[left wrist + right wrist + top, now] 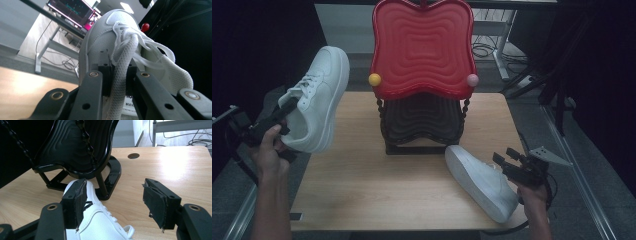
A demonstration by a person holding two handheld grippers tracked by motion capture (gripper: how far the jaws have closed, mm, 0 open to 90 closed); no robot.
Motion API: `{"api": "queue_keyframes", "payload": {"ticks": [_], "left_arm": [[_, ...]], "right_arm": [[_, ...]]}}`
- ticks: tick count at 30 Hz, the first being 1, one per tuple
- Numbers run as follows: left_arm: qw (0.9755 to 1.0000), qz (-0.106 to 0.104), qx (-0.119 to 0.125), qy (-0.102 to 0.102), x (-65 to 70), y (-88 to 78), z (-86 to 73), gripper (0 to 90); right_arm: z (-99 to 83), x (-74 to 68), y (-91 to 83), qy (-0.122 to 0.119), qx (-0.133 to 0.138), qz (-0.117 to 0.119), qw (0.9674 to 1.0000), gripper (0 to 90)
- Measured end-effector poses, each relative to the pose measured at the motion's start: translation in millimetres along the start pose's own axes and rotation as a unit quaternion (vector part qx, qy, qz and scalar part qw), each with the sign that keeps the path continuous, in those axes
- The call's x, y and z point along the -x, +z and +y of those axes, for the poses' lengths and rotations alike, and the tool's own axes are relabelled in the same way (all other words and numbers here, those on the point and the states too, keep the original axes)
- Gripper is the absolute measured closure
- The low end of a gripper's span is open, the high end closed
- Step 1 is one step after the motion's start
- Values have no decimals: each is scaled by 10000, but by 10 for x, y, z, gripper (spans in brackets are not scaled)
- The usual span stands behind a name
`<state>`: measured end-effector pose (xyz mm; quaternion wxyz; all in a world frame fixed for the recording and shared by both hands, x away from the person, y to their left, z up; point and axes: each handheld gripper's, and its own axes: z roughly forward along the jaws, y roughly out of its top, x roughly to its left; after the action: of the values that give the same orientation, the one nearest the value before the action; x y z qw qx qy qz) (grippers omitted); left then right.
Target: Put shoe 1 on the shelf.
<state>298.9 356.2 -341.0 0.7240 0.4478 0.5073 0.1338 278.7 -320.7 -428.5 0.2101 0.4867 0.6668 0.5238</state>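
High view: left tool [289, 107] gripping raised white sneaker [319, 95] at its tongue.

In the left gripper view, the heel of the lifted white sneaker [105, 42] dropped out past the bottom edge, and the printing on its inner label behind the jaws was too small to read. The 2nd sneaker [100, 225] in the right gripper view was cut off by the bottom edge, its toe partly hidden behind 1 black pad. From above, the red upper tray [423, 47] covered most of the black lower tray [422, 120].
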Motion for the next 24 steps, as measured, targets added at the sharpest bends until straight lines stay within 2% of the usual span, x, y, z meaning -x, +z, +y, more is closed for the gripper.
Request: {"api": "queue_keyframes", "payload": {"ticks": [3, 13, 22, 24], "left_arm": [[10000, -39, 62, -4, 43, 53, 59, 815], [9993, -218, 316, 14, 311, 361, 337, 814], [9993, -232, 268, 114, 551, 661, 487, 813], [9993, -234, 262, 124, 567, 682, 496, 813]], "right_arm": [[3, 4, -9, 6, 13, -1, 10000, 356], [2, 9, -13, 23, 26, -12, 10000, 356], [-4, 9, -22, 30, 65, -42, 10000, 356], [-4, 15, -26, 6, 50, -31, 10000, 356]]}}
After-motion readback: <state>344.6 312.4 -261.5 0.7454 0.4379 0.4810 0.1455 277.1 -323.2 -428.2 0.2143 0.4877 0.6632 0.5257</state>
